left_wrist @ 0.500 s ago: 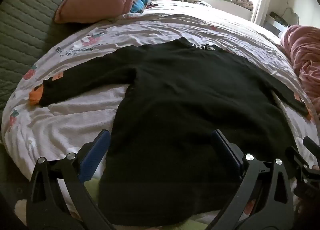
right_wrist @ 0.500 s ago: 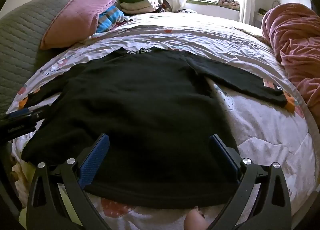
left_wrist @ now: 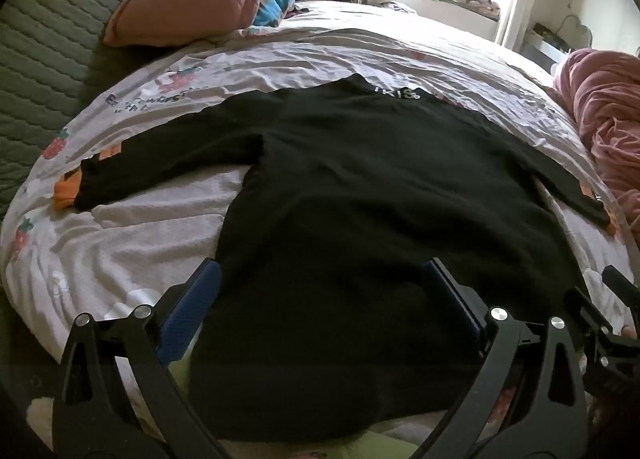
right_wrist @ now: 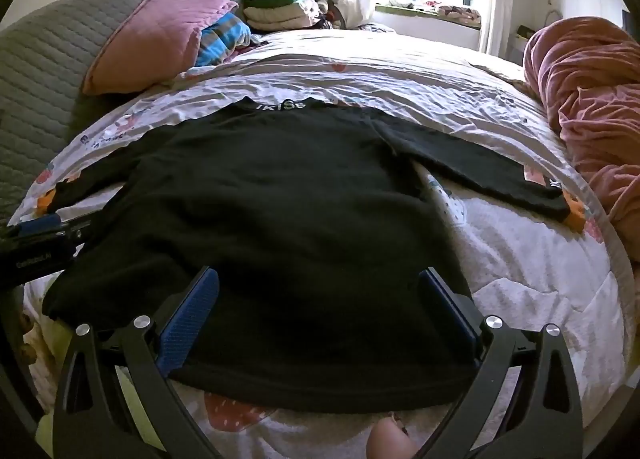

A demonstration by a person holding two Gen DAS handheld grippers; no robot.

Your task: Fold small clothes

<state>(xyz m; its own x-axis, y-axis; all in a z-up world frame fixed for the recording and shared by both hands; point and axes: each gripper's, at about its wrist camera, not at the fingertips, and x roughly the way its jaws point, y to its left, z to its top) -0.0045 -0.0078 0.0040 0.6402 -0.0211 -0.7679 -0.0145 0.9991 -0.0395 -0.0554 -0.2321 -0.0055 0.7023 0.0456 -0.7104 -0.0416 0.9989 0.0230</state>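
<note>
Black sweater (right_wrist: 280, 219) lies flat and unfolded on the bed (right_wrist: 520, 279), sleeves out; left claw (left_wrist: 320, 299) and right claw (right_wrist: 318, 295) hover spread and empty, so all folding remains

A black sweater (right_wrist: 280, 195) lies flat on the bed (right_wrist: 520, 279) beneath the wide-open right hand-held gripper (right_wrist: 318, 299).

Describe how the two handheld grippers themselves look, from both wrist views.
Both match. The left gripper and right gripper each have two black fingers with triangular cut-outs and round silver bolt heads. The inner faces carry flat blue pads with a fine dotted texture. In the right view the left gripper's black body shows small white lettering, too small to read. No cables or sleeves show.
</note>
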